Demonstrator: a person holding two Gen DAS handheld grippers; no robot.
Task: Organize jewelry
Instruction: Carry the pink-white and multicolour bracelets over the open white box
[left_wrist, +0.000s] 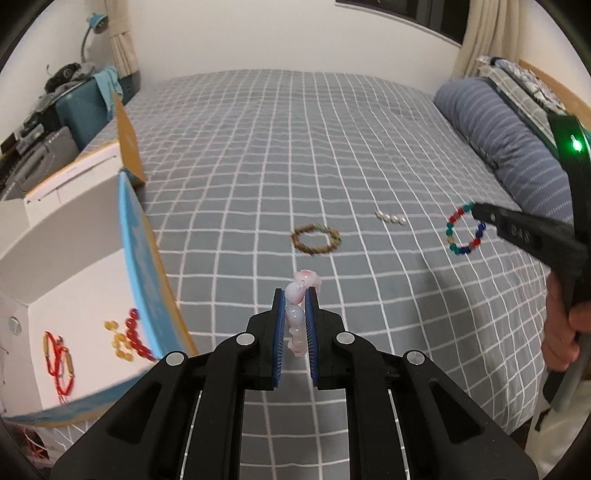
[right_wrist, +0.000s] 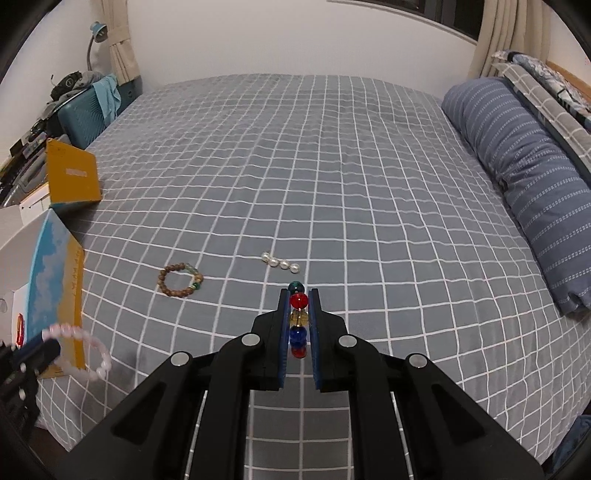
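two handheld grippers hover over a bed (left_wrist: 295, 147) covered in a grey sheet with a white grid. the left gripper (left_wrist: 295, 295) has its fingers pinched narrow on a pink bracelet (left_wrist: 297, 317) of pale round beads, which runs edge-on between the blue pads and pokes out past the tips. in the right wrist view the same bracelet hangs as an open loop from the gripper tip at the lower left, clear of the sheet.

the right gripper (right_wrist: 298, 295) is clamped just as narrowly on a multicolour bracelet (right_wrist: 298, 314) of red, yellow, blue and green beads, also edge-on between its pads. from the left wrist view it dangles as a ring from the black tip at the right, with a hand (left_wrist: 561, 332) gripping the handle below.

on the sheet ahead lie a brown bracelet (right_wrist: 181, 279) with a few green beads, and near it, to its right, a short row of pearls (right_wrist: 280, 263), apart from each other.

at the left edge of the bed stands an open white box (left_wrist: 74, 280) with a blue wall. inside it lie a red cord (left_wrist: 59, 358), yellow beads (left_wrist: 120, 341) and red beads (left_wrist: 136, 336), the last two just beside each other.
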